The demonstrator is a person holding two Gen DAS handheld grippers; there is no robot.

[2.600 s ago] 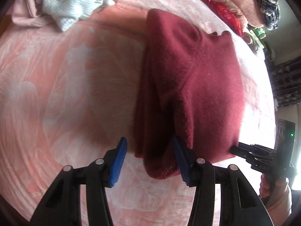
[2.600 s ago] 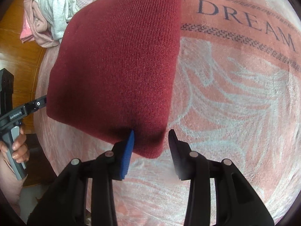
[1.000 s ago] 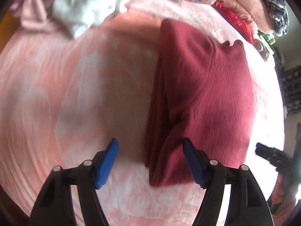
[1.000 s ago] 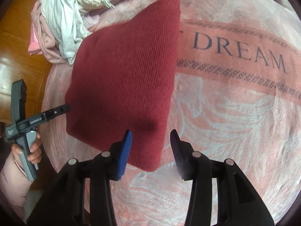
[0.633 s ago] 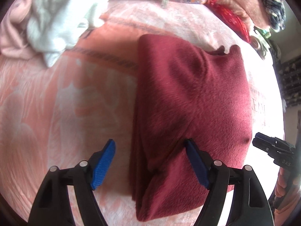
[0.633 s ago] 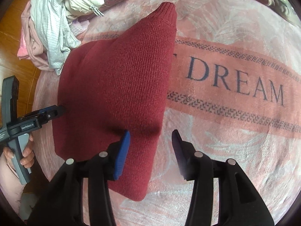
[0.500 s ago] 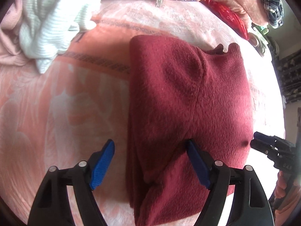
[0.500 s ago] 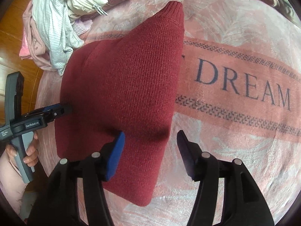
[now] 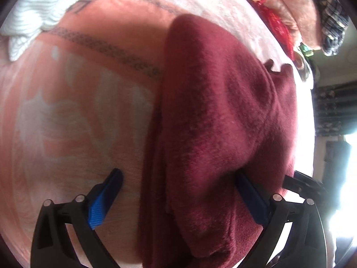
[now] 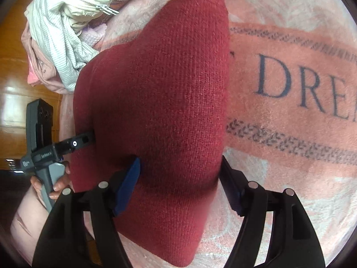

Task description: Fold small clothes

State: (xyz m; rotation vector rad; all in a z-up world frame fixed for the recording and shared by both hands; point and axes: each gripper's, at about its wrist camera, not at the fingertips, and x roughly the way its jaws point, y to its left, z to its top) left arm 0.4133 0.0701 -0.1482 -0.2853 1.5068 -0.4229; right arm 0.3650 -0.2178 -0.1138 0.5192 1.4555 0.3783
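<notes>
A dark red knitted sweater (image 9: 223, 120) lies folded on a pink blanket (image 9: 67, 116); it also shows in the right wrist view (image 10: 160, 89). My left gripper (image 9: 178, 185) is open wide, its jaws astride the sweater's near left edge, the right jaw pressed into the cloth. My right gripper (image 10: 180, 169) is open wide, its jaws astride the sweater's near right edge, low over the cloth. The left gripper's body (image 10: 44, 151) shows in the right wrist view at the sweater's left side.
A heap of white and pink clothes (image 10: 67, 26) lies at the blanket's far left corner. More clothes, red and plaid (image 9: 330, 11), are piled at the back right. The blanket bears the word DREAM (image 10: 301, 84). A wooden floor (image 10: 13, 78) lies beyond the left edge.
Both grippers have moved forward and down onto the sweater's near end. Their jaws have opened wider and now straddle its two near edges.
</notes>
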